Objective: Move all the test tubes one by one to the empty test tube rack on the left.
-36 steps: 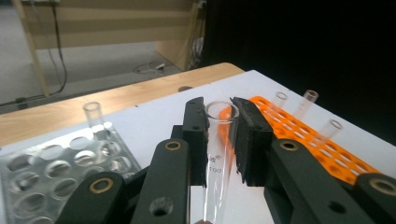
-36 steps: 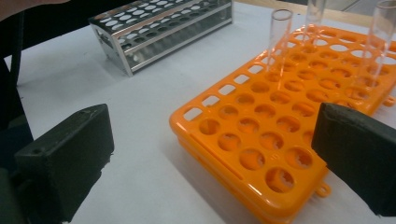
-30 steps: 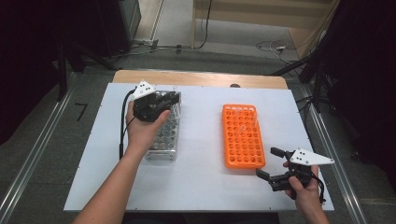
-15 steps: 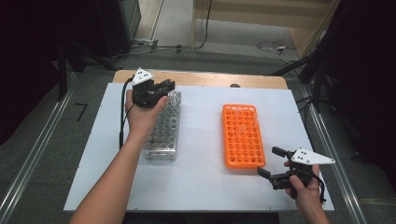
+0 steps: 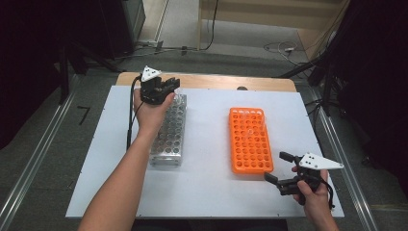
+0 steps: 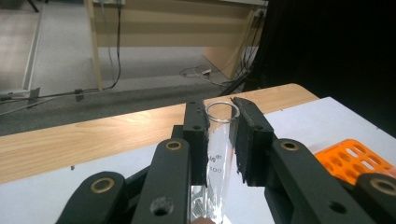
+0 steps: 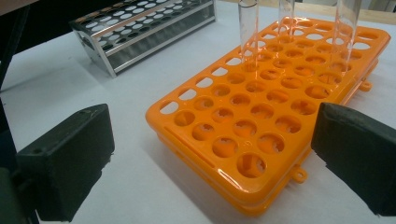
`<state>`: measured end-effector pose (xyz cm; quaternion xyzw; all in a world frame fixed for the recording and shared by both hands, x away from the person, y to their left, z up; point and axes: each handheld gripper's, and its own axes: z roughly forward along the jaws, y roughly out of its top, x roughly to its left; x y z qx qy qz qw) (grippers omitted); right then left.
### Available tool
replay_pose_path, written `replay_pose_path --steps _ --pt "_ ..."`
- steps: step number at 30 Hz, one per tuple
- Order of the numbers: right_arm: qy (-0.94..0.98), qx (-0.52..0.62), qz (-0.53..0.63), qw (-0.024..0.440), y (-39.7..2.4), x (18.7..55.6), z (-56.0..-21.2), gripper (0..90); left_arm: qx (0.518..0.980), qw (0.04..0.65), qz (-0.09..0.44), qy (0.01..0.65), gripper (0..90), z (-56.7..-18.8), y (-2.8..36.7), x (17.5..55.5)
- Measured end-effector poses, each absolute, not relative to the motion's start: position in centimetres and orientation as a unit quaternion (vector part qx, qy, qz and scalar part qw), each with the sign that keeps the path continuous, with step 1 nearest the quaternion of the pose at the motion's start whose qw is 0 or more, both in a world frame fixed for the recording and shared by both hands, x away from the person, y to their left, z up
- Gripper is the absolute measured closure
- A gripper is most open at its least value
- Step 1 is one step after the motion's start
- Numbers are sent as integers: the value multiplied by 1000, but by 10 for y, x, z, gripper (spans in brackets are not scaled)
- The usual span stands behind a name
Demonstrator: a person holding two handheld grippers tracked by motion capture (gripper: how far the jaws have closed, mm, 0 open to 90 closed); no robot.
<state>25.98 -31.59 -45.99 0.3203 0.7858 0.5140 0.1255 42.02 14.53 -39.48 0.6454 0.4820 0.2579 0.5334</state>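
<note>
A clear glass test tube (image 6: 218,144) stands upright between the jaws of my left gripper (image 6: 219,112), which is shut on it just below the rim. In the high view this left gripper (image 5: 169,86) hovers over the far end of the metal tube rack (image 5: 168,137). An orange tube rack (image 5: 250,139) lies at centre right, with three glass tubes (image 7: 247,28) standing in its far rows. My right gripper (image 5: 276,166) rests open beside the orange rack's near right corner. In its own view the right gripper (image 7: 212,156) has nothing between its pads.
The racks sit on a white board (image 5: 207,192) over a wooden table whose edge (image 5: 216,82) runs along the back. The metal rack (image 7: 140,28) has several vacant holes. Dark equipment and cables lie on the floor beyond.
My left hand has moved away from me along the metal rack to its far end. The right hand has stayed in place.
</note>
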Motion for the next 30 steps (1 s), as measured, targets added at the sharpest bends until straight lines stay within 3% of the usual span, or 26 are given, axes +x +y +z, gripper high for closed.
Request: replay_pose_path --steps 12,30 --pt "783 321 519 123 -318 260 -460 0 643 517 277 493 760 -406 137 432" --pt "785 321 517 120 -316 261 -460 0 685 456 278 496 759 -427 122 431"
